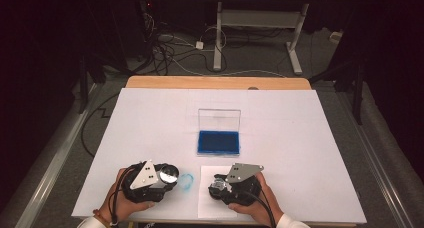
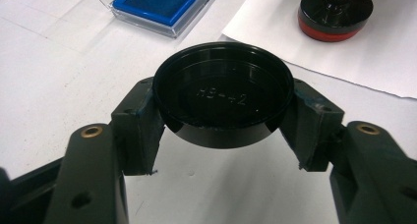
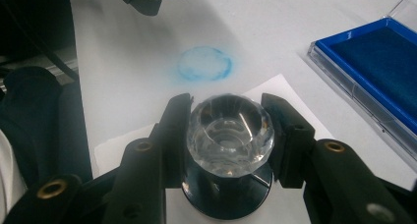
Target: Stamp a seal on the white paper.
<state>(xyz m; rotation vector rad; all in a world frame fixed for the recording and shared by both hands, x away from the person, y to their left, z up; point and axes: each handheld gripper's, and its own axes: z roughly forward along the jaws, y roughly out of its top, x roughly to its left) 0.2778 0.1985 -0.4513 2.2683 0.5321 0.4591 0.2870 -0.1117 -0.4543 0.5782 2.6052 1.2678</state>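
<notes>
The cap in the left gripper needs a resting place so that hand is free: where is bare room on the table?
Bare: the sheet left of the ink pad, and the stretch right of it to the table's right edge. Crowded: the near middle, with the blue smudge, paper, stamp and both grippers, left holding the cap, right.

**Both hands low at the near edge, both grippers clamped**

The person's two forearms come in from the bottom of the high view, close together and roughly level. The left hand (image 1: 131, 202) wraps its gripper from below and outside, a band on the wrist; the left gripper (image 2: 223, 117) has its jaws spread wide and pressed on a load. The right hand (image 1: 252, 204) cups its gripper from behind. The right gripper (image 3: 227, 135) has its jaws closer together, clamped on what sits between them. Each carries a grey three-cornered plate on top.
</notes>
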